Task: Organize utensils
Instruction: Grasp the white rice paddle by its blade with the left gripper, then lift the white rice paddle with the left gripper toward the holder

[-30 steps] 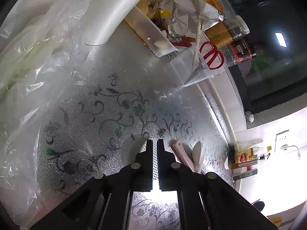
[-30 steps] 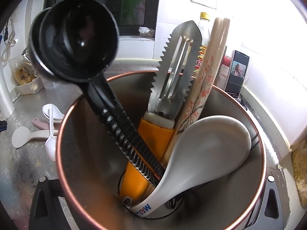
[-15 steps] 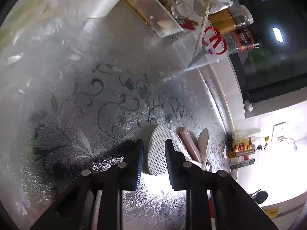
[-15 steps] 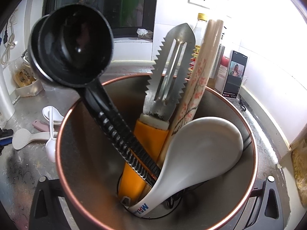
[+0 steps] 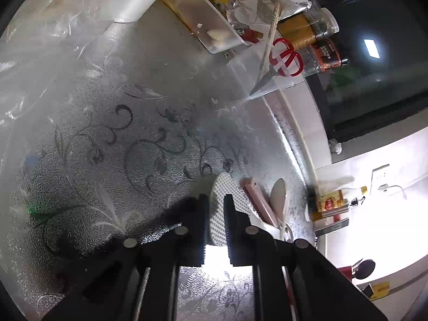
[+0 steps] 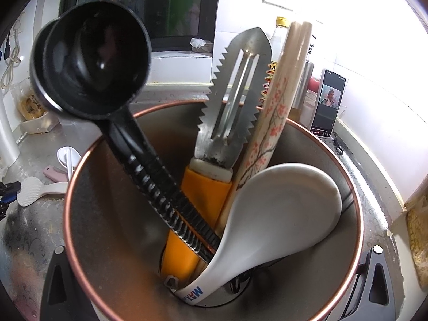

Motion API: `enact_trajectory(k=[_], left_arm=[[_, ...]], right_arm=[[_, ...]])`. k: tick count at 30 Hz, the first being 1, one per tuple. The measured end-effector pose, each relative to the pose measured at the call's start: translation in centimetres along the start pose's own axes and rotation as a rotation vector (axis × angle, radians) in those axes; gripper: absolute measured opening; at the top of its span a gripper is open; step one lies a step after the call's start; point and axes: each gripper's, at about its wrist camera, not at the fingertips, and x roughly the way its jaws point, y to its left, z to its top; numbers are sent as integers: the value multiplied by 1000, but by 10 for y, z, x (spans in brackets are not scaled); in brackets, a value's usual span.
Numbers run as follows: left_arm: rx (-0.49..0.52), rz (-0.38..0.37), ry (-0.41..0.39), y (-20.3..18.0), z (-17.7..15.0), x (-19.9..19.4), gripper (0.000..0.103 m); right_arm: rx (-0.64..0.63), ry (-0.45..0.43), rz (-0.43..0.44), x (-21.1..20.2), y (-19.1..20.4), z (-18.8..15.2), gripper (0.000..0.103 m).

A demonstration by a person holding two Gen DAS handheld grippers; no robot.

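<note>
On the patterned counter, a white dotted rice paddle (image 5: 222, 187) lies with its head between the fingers of my left gripper (image 5: 216, 206). The jaws have just been closing and now press on the paddle's head. A pink utensil (image 5: 256, 200) and a white spoon (image 5: 278, 192) lie just to its right. My right gripper (image 6: 218, 250) is shut on a copper-rimmed metal utensil holder (image 6: 355, 187). In the holder stand a black scoop (image 6: 91, 69), an orange-handled serrated peeler (image 6: 235, 93), blossom-printed chopsticks (image 6: 281, 112) and a white ceramic spoon (image 6: 281, 208). The right wrist view also shows the paddle (image 6: 29, 194) left of the holder.
A clear box with red scissors (image 5: 286, 58) and a tray of wrappers (image 5: 214, 26) stand at the counter's far side. A plastic bag (image 5: 40, 53) covers the left. Bottles (image 5: 331, 200) and a propped phone (image 6: 327, 104) stand by the wall.
The left gripper's jaws spread, sank to the counter on either side of the paddle's head, then narrowed onto it. The right gripper and its holder stayed put.
</note>
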Motion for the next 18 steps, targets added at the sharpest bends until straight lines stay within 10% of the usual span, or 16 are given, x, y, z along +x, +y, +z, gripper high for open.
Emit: enact_trajectory(k=[18], left_arm=[[386,208,-116,-97,-2,-37,6]], right_arm=[[3,3,10,3,-2,0,103]])
